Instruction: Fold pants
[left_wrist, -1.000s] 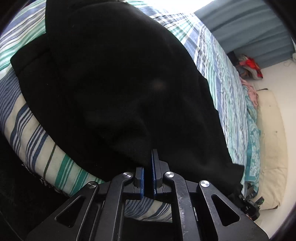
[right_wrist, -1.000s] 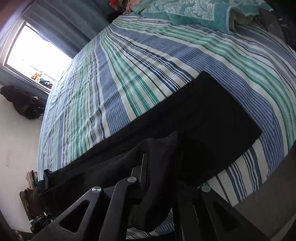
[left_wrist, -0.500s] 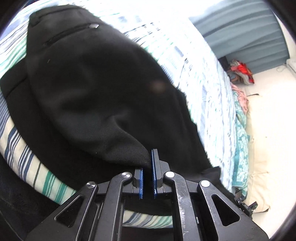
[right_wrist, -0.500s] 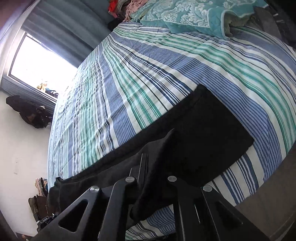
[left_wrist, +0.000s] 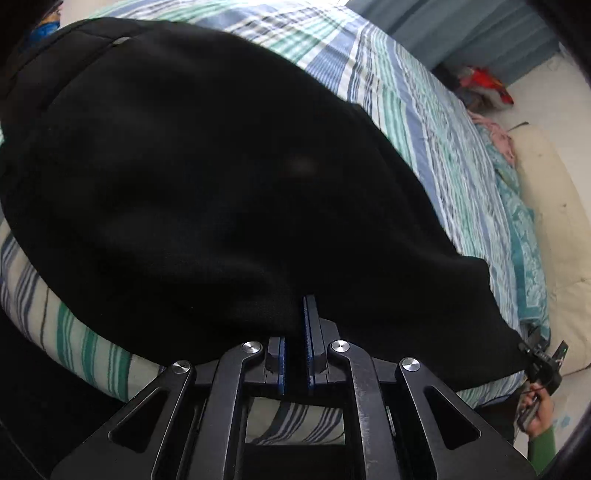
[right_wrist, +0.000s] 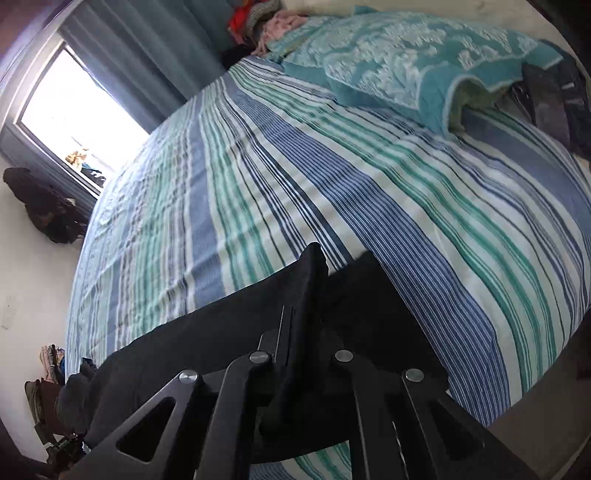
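Bed (right_wrist: 424, 206): carrying everything, striped sheet in blue, green and white showing around the cloth.
Pants (left_wrist: 192, 177): black, lying across the near edge of the bed, one layer lifting off the sheet at both pinched spots; pocket slit showing at the far end in the left view.
Blanket (right_wrist: 399, 70): teal with white pattern, bunching at the head of the bed, well apart from the pants.
Window (right_wrist: 77, 110): glowing bright beyond the far side of the bed, curtain hanging beside it.
Left claw (left_wrist: 296, 321): pointing steeply down, blue pads pressing together on a fold of the pants.
Right claw (right_wrist: 304, 317): clamping a raised ridge of the pants near the leg end, cloth draping over its fingers.
Hand (left_wrist: 540, 410): gripping the other claw's handle at the lower right of the left view, green sleeve below it.
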